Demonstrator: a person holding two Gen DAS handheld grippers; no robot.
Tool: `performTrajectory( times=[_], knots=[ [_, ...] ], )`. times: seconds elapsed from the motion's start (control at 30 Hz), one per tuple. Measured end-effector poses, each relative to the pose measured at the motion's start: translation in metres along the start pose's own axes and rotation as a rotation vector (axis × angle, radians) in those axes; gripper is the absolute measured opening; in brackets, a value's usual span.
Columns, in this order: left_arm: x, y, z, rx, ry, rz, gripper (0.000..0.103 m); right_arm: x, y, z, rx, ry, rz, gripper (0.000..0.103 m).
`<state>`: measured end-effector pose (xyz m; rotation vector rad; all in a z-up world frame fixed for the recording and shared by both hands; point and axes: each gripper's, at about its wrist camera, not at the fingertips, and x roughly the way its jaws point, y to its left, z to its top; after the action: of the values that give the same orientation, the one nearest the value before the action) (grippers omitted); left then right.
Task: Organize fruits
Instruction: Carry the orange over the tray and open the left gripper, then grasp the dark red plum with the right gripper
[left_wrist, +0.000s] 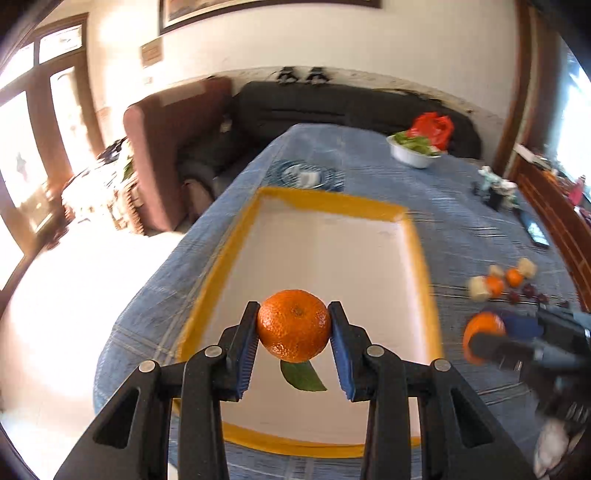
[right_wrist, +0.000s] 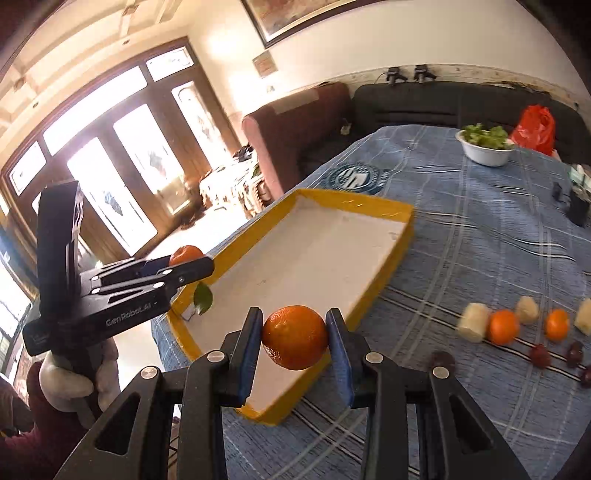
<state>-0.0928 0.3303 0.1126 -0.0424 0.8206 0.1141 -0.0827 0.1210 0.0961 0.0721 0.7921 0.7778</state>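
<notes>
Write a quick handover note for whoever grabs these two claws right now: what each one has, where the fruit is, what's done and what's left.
Left claw: shut on a leafy orange mandarin, held above the near end of the yellow-rimmed white tray.
Right claw: shut on a plain orange mandarin, at the tray's near right corner, not yet over the middle.
Done: nothing lies in the tray yet.
Left on the blue checked tablecloth: two small mandarins, pale yellow fruit chunks, dark red grapes.
Next, probably: set both mandarins into the tray, then fetch the rest.
</notes>
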Motion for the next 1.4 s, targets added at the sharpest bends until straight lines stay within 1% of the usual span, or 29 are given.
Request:
performTrajectory(
  times=[0.03, 0.1, 0.17, 0.23, 0.33, 0.47, 0.53, 0.6, 0.63, 0.67, 0.73, 0.8, 0.87, 0.97, 1.03, 1.07, 1.1, 1.13, 1.17, 1.2, 1.27, 1.3, 1.33, 1.4],
  knots=[
    [0.009, 0.008, -0.003, -0.008, 0.017, 0.03, 0.036, 0.02, 0.013, -0.002, -0.018, 0.038, 0.005, 0.039],
    [0.029, 0.02, -0.009, -0.025, 0.051, 0.063, 0.036, 0.052, 0.03, -0.009, -0.035, 0.099, 0.016, 0.04],
    [0.043, 0.033, -0.018, -0.059, 0.089, 0.055, 0.036, 0.082, 0.046, -0.018, -0.07, 0.142, -0.016, 0.04],
    [0.052, 0.039, -0.023, -0.079, 0.105, 0.061, 0.036, 0.098, 0.053, -0.022, -0.088, 0.167, -0.028, 0.04],
    [0.054, 0.047, -0.029, -0.11, 0.107, 0.043, 0.036, 0.113, 0.064, -0.026, -0.128, 0.191, -0.05, 0.04],
    [0.052, 0.051, -0.029, -0.14, 0.116, 0.039, 0.037, 0.125, 0.066, -0.03, -0.144, 0.215, -0.071, 0.041],
    [0.047, 0.051, -0.029, -0.155, 0.109, 0.034, 0.043, 0.126, 0.061, -0.029, -0.134, 0.214, -0.079, 0.041],
    [0.039, 0.047, -0.028, -0.158, 0.094, 0.044, 0.053, 0.121, 0.058, -0.025, -0.119, 0.205, -0.074, 0.041],
    [0.035, 0.044, -0.028, -0.155, 0.085, 0.052, 0.056, 0.118, 0.058, -0.024, -0.116, 0.194, -0.071, 0.041],
    [0.028, 0.041, -0.029, -0.148, 0.072, 0.06, 0.059, 0.111, 0.059, -0.024, -0.115, 0.181, -0.071, 0.042],
    [0.017, 0.032, -0.028, -0.134, 0.055, 0.066, 0.059, 0.097, 0.059, -0.021, -0.116, 0.15, -0.075, 0.043],
    [0.007, 0.023, -0.029, -0.115, 0.039, 0.068, 0.06, 0.082, 0.057, -0.019, -0.113, 0.119, -0.081, 0.048],
    [-0.002, 0.013, -0.029, -0.101, 0.026, 0.059, 0.06, 0.066, 0.051, -0.019, -0.095, 0.089, -0.088, 0.049],
    [-0.015, -0.004, -0.025, -0.091, 0.026, -0.022, 0.06, 0.039, 0.03, -0.019, -0.05, 0.047, -0.112, 0.049],
    [-0.028, -0.016, -0.017, -0.092, 0.013, -0.1, 0.06, 0.012, 0.009, -0.02, -0.01, 0.008, -0.146, 0.049],
    [-0.035, -0.021, -0.012, -0.096, 0.001, -0.139, 0.062, -0.002, -0.002, -0.018, 0.009, -0.012, -0.164, 0.049],
    [-0.046, -0.028, -0.006, -0.103, -0.022, -0.191, 0.07, -0.025, -0.02, -0.015, 0.04, -0.05, -0.196, 0.049],
    [-0.055, -0.034, -0.002, -0.108, -0.047, -0.235, 0.076, -0.048, -0.037, -0.015, 0.071, -0.088, -0.227, 0.049],
    [-0.063, -0.041, 0.002, -0.112, -0.067, -0.273, 0.088, -0.072, -0.055, -0.014, 0.104, -0.125, -0.259, 0.054],
    [-0.069, -0.051, 0.004, -0.112, -0.082, -0.321, 0.094, -0.092, -0.068, -0.016, 0.131, -0.153, -0.287, 0.059],
    [-0.07, -0.074, 0.006, -0.082, -0.071, -0.387, 0.094, -0.142, -0.108, -0.024, 0.201, -0.214, -0.384, 0.061],
    [-0.068, -0.087, 0.003, -0.059, -0.059, -0.408, 0.094, -0.159, -0.123, -0.027, 0.223, -0.225, -0.428, 0.061],
    [-0.063, -0.101, 0.0, -0.033, -0.047, -0.424, 0.094, -0.174, -0.139, -0.033, 0.245, -0.229, -0.474, 0.061],
    [-0.051, -0.123, -0.01, 0.009, -0.02, -0.431, 0.094, -0.198, -0.17, -0.048, 0.295, -0.219, -0.553, 0.061]
  ],
)
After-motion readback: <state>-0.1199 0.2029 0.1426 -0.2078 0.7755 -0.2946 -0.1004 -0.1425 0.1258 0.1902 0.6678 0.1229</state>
